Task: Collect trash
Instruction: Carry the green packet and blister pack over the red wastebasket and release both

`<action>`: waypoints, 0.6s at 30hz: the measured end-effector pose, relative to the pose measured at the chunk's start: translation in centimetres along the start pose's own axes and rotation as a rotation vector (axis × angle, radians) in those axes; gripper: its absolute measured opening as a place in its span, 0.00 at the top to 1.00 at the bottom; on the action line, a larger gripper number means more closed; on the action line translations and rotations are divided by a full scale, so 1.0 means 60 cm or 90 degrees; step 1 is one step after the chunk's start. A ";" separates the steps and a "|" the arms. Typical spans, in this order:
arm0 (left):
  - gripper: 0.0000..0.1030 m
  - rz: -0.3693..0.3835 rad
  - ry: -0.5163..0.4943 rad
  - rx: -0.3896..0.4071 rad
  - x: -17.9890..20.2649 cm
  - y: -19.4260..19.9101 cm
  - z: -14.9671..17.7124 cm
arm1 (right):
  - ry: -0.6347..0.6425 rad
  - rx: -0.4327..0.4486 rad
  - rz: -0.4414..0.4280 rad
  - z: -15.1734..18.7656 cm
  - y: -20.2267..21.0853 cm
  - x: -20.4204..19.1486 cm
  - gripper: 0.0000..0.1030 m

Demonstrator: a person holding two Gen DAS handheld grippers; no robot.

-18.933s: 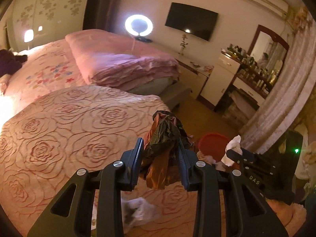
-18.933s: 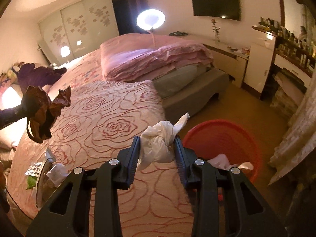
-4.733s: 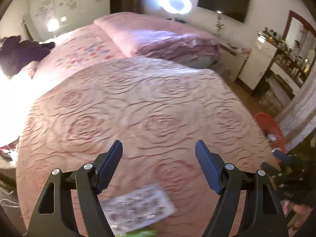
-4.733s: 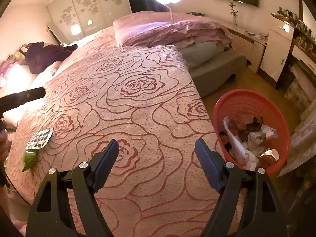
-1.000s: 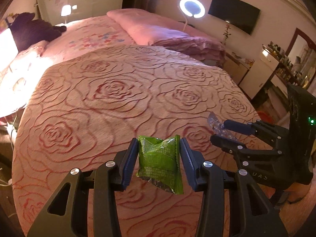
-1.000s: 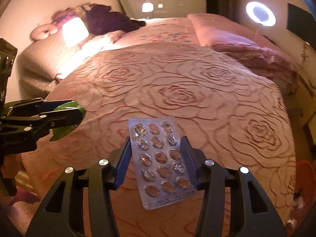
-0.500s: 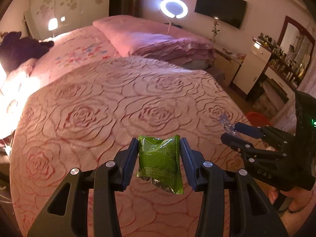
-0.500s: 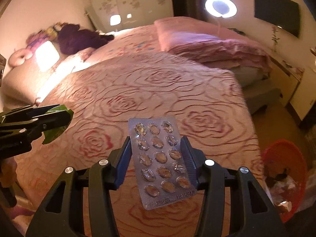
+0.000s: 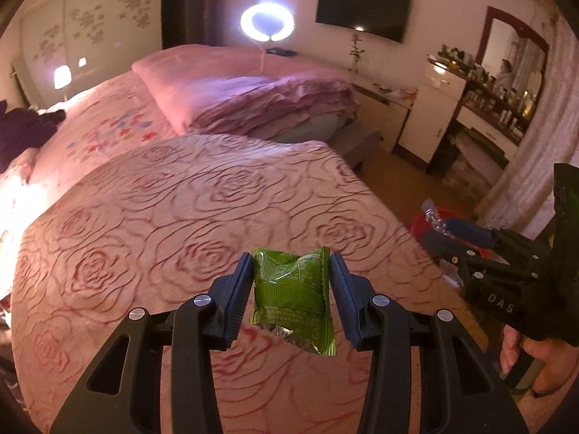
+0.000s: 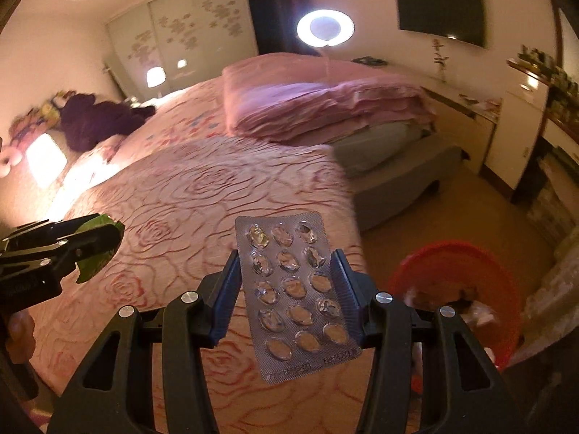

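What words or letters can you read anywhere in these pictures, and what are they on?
"DAS": on the black body of the right gripper, seen from the left wrist camera.
Green wrapper in the left gripper: small print, too blurred to read.
Pill sheet: print along its bottom edge, too small to read.
Nothing else readable.

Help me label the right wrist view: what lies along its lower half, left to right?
left gripper with green wrapper → blister pack in the right gripper → red basket.
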State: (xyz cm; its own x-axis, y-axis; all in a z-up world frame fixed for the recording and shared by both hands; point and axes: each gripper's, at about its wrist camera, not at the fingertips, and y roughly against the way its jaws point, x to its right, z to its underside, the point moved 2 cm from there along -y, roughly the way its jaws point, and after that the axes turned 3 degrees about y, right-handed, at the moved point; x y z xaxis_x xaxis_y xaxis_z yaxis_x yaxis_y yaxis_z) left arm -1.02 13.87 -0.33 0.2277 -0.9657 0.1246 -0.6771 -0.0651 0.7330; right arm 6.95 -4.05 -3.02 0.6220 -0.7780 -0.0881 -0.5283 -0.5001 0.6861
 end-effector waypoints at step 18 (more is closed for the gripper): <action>0.60 0.095 -0.086 -0.029 0.171 -0.067 -0.033 | -0.100 0.034 0.109 0.030 0.077 0.155 0.53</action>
State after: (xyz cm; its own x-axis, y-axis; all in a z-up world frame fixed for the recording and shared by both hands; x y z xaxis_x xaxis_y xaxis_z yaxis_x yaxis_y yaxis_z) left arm 5.43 4.69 -0.65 0.0293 -0.9890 0.1448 -0.6631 0.0892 0.7432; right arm 9.26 -14.29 -1.96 0.4250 -0.9009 -0.0879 -0.6508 -0.3716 0.6621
